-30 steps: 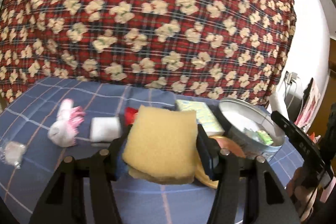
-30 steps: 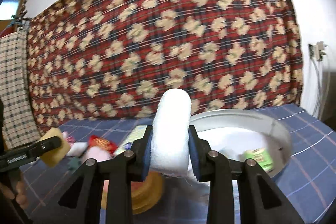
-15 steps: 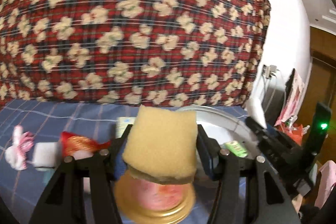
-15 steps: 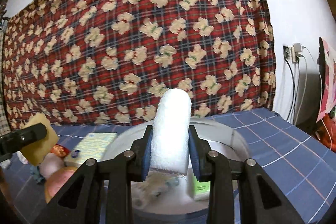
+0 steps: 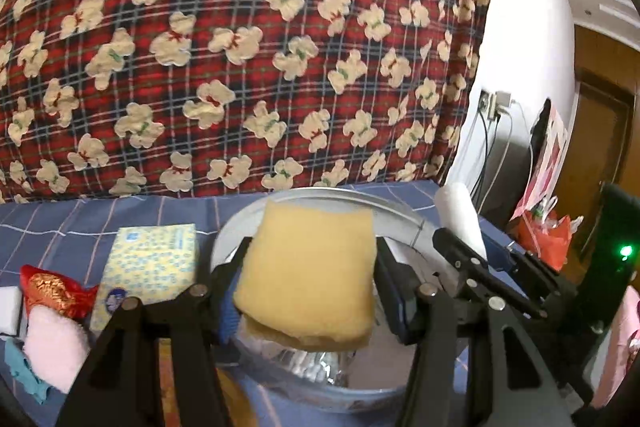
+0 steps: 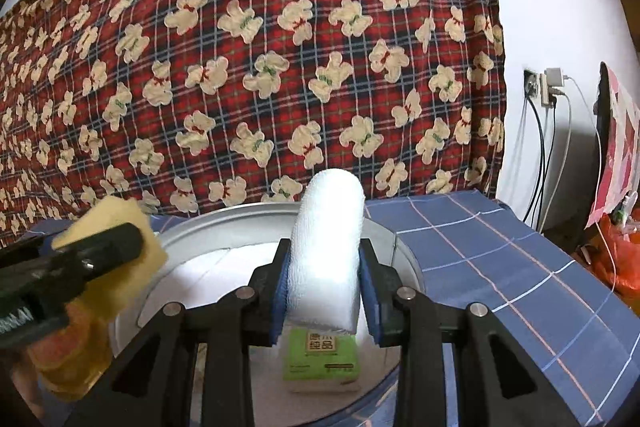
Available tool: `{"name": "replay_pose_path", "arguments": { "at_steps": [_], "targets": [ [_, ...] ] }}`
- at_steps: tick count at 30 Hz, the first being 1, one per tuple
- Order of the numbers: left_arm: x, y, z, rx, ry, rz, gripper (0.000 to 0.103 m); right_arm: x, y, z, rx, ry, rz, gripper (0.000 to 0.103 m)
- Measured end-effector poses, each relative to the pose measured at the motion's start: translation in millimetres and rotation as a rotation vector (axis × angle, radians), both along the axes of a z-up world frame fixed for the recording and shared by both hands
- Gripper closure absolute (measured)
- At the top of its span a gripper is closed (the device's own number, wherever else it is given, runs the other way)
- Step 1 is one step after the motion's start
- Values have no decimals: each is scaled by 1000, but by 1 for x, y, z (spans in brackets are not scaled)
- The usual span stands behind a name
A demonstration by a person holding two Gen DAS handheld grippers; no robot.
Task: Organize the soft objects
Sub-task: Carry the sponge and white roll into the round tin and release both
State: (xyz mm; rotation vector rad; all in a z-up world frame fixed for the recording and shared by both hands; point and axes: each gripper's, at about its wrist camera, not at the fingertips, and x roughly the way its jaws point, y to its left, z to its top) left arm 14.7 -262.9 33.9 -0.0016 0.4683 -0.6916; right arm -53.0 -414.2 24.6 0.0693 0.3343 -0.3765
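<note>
The left tongs (image 5: 308,287) pinch a yellow sponge (image 5: 308,275) between their blue pads, the sponge standing up above the fingers and bulging out at the sides. In the left wrist view it hangs over the near rim of a round metal basin (image 5: 320,393), which sits on a bed covered with a blue checked sheet (image 6: 500,255).

The right tongs (image 6: 324,291) are clamped on a white rolled cloth (image 6: 328,251), held upright with its rounded top above the pads. This roll is over the basin's inside; below it, on the basin floor, lies a small green packet (image 6: 320,357) with printed characters. From the left wrist camera the right tongs and their white roll show at the right side of the basin, just beside the sponge but apart from it.

To the left of the basin on the sheet lies a yellow tissue pack (image 5: 148,267) with a blue dotted print, close to the basin wall. Further left are a red shiny wrapper (image 5: 56,291), a pink fluffy piece (image 5: 54,351), and a scrap of teal cloth (image 5: 24,373); what these are exactly is hard to say at the blurred edge. Behind everything hangs a red plaid blanket (image 6: 260,47) with cream bear shapes. At the far right, chargers and cables (image 6: 548,131) hang from a wall socket.
</note>
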Motion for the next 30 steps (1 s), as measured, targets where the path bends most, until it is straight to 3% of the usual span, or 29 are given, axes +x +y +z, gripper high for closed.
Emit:
{"name": "replay_pose_path", "arguments": {
  "at_steps": [10, 18, 20, 24, 26, 30],
  "targets": [
    [17, -12, -22, 73, 67, 44, 46, 11, 2, -11, 24, 70, 48, 68],
    [16, -14, -28, 106, 55, 55, 40, 12, 3, -12, 42, 71, 71, 67],
    [16, -13, -28, 101, 53, 59, 27, 11, 2, -12, 50, 65, 65, 61],
    [18, -3, -25, 73, 35, 129, 3, 3, -7, -10, 96, 28, 31, 39],
    [18, 4, -22, 37, 38, 144, 0, -3, -12, -7, 126, -13, 25, 30],
    [7, 5, -18, 36, -17, 124, 0, -13, -7, -1, 83, -75, 2, 29]
  ]
}}
